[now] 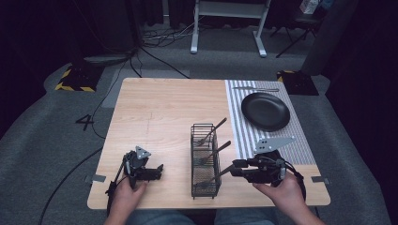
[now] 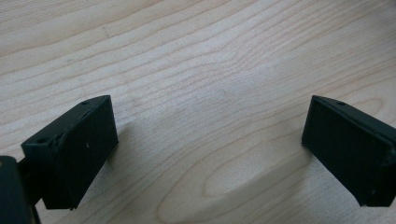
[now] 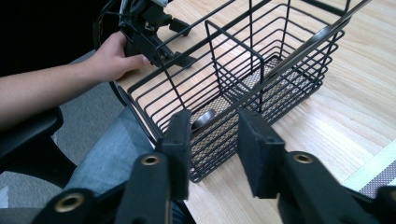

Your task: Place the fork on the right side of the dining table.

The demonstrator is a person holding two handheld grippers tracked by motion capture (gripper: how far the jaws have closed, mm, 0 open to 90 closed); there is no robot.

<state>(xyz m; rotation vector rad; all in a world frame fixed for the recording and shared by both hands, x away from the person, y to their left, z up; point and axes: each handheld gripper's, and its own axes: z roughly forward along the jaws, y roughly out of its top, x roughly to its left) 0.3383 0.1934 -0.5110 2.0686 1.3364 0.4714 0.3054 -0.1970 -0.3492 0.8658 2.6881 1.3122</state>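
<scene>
Left gripper (image 1: pixel 157 169) rests low on the bare wooden table (image 1: pixel 159 112), its jaws spread wide with nothing between them. Just to its right stands the wire basket (image 1: pixel 205 161), three utensils leaning in its compartments. Right gripper (image 1: pixel 232 168) sits at the basket's near end, jaws partly open around a utensil handle (image 1: pixel 224 171), not gripping it.

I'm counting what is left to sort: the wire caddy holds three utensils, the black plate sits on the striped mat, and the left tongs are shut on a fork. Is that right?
Not quite. The left tongs are open and hold nothing; the left gripper view shows only bare table between their jaws. The rest stands: three utensils in the wire caddy, and the black plate on the striped mat.
</scene>
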